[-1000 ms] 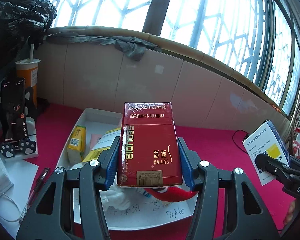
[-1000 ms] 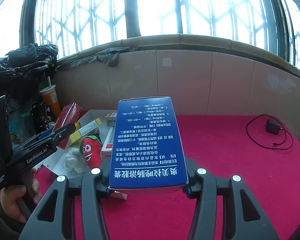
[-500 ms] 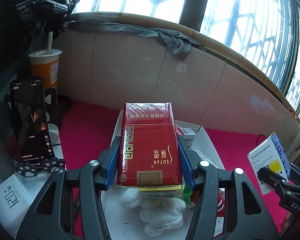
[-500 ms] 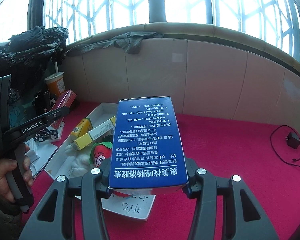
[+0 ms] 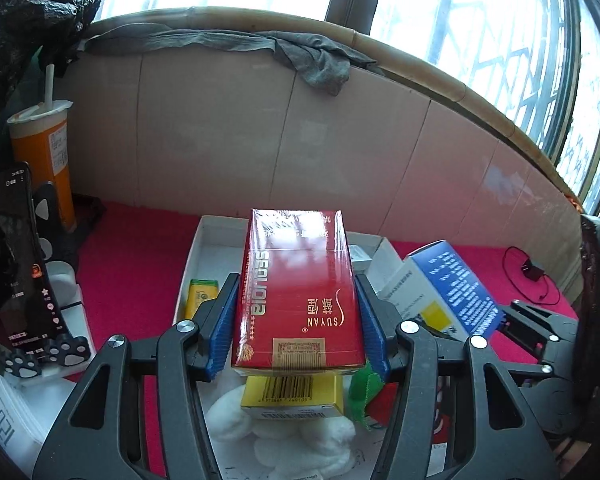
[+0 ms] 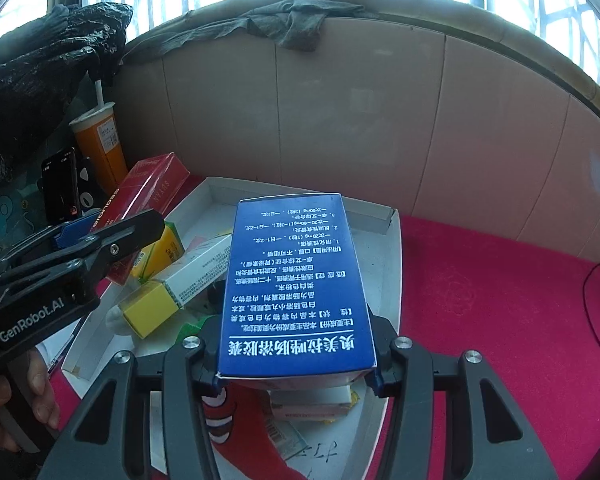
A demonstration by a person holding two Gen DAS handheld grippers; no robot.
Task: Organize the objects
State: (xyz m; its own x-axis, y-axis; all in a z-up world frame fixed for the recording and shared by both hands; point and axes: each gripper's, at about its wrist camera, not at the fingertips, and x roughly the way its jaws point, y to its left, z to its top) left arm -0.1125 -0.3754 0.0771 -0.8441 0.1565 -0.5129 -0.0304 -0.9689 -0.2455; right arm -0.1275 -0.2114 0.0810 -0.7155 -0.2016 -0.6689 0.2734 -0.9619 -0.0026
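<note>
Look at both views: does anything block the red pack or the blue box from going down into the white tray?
Yes. The white tray is crowded: under the red pack in the left gripper lie a yellow box and white plush; under the blue box in the right gripper, more small boxes.

Bright daylight from blown-out windows (image 5: 440, 20), strong fisheye bending at edges, perhaps slight corner blur.
</note>
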